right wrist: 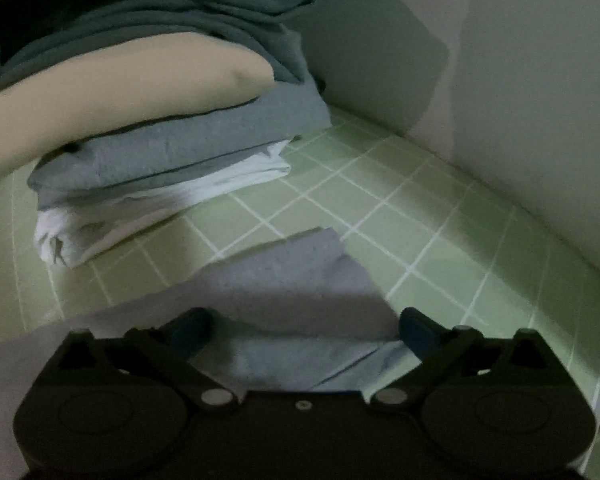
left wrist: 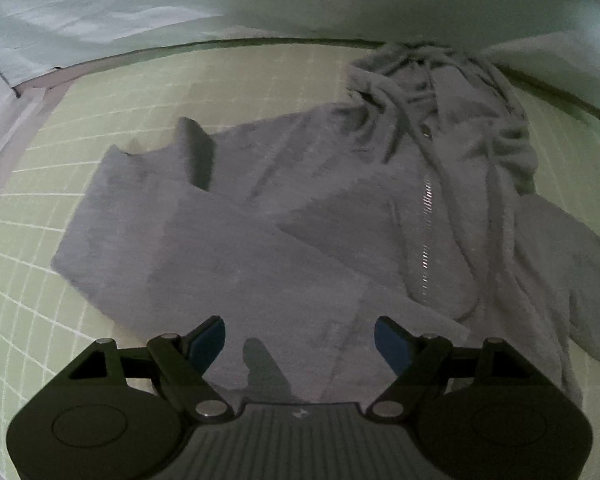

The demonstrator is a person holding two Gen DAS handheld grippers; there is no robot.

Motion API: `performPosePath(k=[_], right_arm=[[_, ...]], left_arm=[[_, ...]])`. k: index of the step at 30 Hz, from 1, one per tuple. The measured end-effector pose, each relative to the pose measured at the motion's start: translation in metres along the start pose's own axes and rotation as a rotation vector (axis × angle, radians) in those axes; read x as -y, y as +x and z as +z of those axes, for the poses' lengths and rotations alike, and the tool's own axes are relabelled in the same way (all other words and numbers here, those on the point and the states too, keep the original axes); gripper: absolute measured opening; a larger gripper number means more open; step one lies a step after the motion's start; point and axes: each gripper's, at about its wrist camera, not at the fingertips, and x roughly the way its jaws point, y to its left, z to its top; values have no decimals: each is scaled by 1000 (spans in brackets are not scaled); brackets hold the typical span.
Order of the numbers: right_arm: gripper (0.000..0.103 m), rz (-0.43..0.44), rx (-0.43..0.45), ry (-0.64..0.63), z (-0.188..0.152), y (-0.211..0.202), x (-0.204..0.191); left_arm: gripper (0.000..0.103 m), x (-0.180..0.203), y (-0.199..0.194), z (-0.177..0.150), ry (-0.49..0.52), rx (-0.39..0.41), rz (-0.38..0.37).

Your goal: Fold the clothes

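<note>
Left gripper (left wrist: pixel 299 336): jaws apart, nothing between them, poised just above the near hem of the grey hoodie (left wrist: pixel 300 208). Hoodie spreads ahead of it on the green grid mat (left wrist: pixel 40 200); zipper axis runs away from the claw, hood farthest, one sleeve folded across the body. Right gripper (right wrist: pixel 306 330): jaws apart over a grey cloth corner (right wrist: pixel 292 272), stack of folded clothes (right wrist: pixel 160 120) ahead-left. Left looks nearer the hem.
</note>
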Motion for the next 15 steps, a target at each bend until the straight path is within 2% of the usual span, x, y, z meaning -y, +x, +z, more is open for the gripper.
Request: performPosePath(k=[8, 13, 15], right_arm=[[101, 9, 9, 35, -2, 2, 17], [101, -132, 42, 100, -1, 4, 41], [101, -145, 45, 101, -2, -1, 39]], left_arm=[[82, 9, -3, -3, 39, -5, 0], [82, -2, -8, -4, 0, 9, 10], [82, -9, -10, -5, -18, 13, 10]])
